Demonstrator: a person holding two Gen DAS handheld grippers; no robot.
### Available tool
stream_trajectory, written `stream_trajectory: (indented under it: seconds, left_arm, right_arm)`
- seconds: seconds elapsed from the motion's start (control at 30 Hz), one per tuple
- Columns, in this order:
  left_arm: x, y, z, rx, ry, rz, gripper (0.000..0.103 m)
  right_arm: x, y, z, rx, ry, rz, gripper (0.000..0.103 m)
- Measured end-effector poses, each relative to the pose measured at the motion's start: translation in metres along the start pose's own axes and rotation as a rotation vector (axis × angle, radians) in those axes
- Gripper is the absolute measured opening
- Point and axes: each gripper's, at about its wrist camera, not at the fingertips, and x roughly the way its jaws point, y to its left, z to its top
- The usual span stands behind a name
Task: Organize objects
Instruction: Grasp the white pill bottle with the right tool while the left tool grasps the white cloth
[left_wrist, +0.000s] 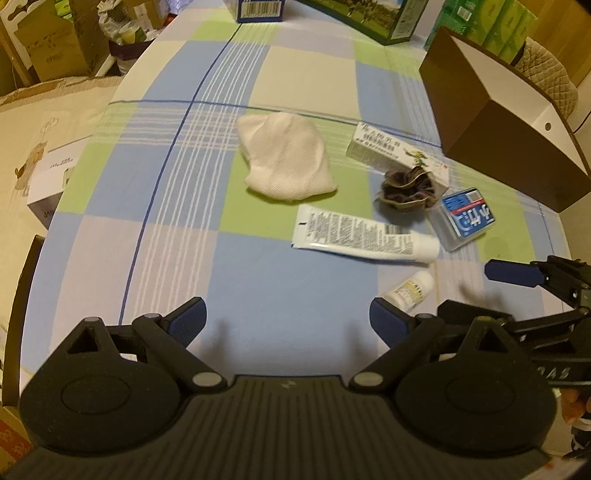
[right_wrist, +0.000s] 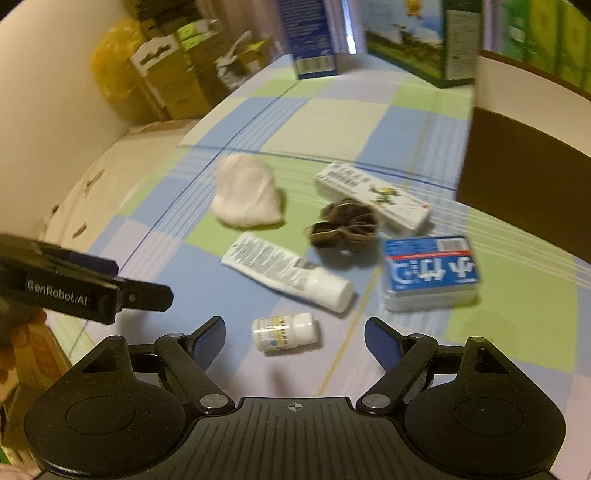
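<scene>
I am holding both sets of fingers spread wide over the checked counter (left_wrist: 288, 295), gripping nothing. The brown box (left_wrist: 491, 122) is sitting at upper right in the left wrist view. My right gripper (right_wrist: 294, 338) is hovering with the small white bottle (right_wrist: 284, 332) lying between its fingers, just ahead. My left gripper (left_wrist: 288, 323) is facing bare cloth, its body reading "GenRobot.AI". The white tube (right_wrist: 291, 273) is lying just beyond the bottle.

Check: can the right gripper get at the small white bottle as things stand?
Probably yes. The right gripper is open, and the small white bottle lies on its side on the tablecloth just ahead between its fingers, apart from the tube; nothing blocks it.
</scene>
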Motion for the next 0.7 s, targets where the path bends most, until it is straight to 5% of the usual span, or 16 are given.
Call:
stream_trajectory:
  seconds: [0.27,0.63,0.7]
  left_arm:
    - [0.009,0.014,-0.003,-0.013,0.018,0.009,0.093]
    - [0.017,0.022,-0.003,-0.025,0.038,0.005,0.093]
    - [0.018,0.022,-0.002,-0.024,0.04,0.003,0.093]
  right_arm:
    - [0.032,0.009,-0.006,-0.069,0.04,-0.008,0.062]
    - [0.049,0.012,-0.006,-0.09,0.066,-0.027,0.054]
    - [0.051,0.012,-0.006,-0.102,0.072,-0.024,0.045]
